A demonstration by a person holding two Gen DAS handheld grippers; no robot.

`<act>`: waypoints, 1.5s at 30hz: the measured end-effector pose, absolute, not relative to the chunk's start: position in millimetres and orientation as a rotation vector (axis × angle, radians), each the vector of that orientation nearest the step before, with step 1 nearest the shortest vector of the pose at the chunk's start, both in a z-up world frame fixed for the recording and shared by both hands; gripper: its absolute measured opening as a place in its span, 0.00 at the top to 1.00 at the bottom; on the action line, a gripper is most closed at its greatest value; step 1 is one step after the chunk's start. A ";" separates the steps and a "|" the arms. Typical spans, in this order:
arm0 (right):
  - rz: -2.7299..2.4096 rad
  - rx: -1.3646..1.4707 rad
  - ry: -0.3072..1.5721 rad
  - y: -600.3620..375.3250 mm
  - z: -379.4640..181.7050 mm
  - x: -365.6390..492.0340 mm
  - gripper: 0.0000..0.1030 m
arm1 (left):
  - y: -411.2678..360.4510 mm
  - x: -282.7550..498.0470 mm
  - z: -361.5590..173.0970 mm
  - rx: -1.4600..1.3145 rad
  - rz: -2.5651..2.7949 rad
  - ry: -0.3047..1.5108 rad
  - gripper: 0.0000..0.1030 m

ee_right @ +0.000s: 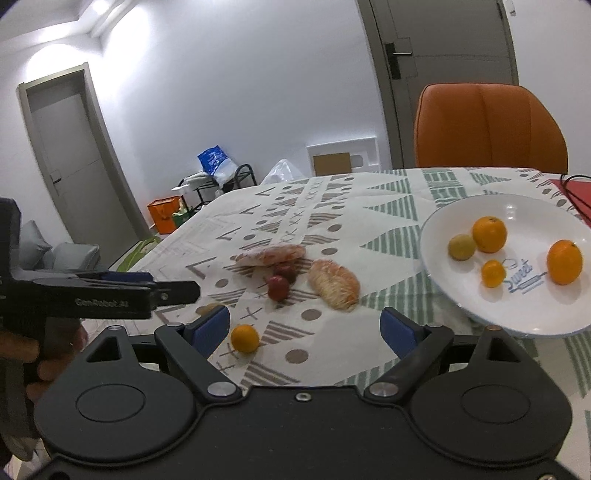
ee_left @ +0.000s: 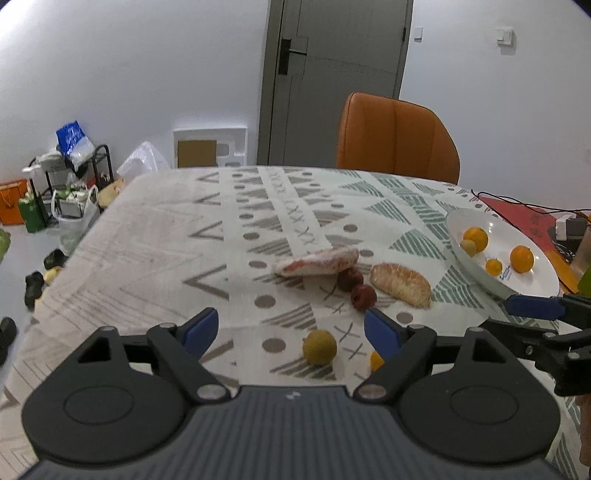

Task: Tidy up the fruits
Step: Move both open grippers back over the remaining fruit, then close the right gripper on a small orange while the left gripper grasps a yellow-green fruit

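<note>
Both tongs, left (ee_left: 291, 328) and right (ee_right: 306, 325), hung wide open and empty, lined up over loose fruit: small orange (ee_right: 245, 338) on the bench (ee_right: 369, 206), white plate (ee_right: 436, 229) beside it already holding four.

Both views are evenly and fairly brightly lit by cool indoor light from overhead; in the right wrist view a bright glow spreads along the ceiling recess (ee_right: 107, 14) at upper left, washing out the wall below it. Shadows are soft and short: the loose orange (ee_right: 245, 338) casts only a faint smudge on the tablecloth (ee_right: 369, 221). The white plate (ee_right: 439, 229) shows small specular highlights near its far rim. Fisheye distortion bows the door frame (ee_right: 373, 85) and darkens the extreme corners. The fruit pieces at table centre (ee_left: 317, 263) look slightly smeared, and overall detail is soft and noisy.
</note>
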State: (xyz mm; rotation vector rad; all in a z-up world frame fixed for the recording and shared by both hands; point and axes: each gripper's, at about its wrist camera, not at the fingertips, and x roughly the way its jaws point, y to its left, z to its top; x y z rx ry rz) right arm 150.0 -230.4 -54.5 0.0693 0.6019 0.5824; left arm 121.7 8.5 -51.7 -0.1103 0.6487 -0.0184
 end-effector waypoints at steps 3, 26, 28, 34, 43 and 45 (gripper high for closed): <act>0.585 0.062 0.612 -227.1 -56.4 148.7 0.14 | 7.6 122.0 -60.4 -0.122 -0.031 0.662 0.21; 0.631 0.050 0.704 -189.3 -87.8 159.0 0.19 | 28.0 120.9 -84.5 -0.170 -0.065 0.699 0.78; 0.640 0.044 0.703 -184.5 -88.2 160.3 0.20 | 32.1 120.1 -82.7 -0.173 -0.055 0.698 0.78; 0.668 -0.002 0.712 -161.2 -88.8 166.5 0.72 | 48.1 114.5 -75.0 -0.188 -0.028 0.676 0.78; 0.664 -0.027 0.702 -156.7 -79.7 160.3 0.79 | 56.5 111.5 -71.6 -0.217 -0.028 0.659 0.78; 0.648 -0.017 0.698 -161.2 -77.9 160.4 0.78 | 55.0 110.5 -69.3 -0.212 -0.037 0.652 0.78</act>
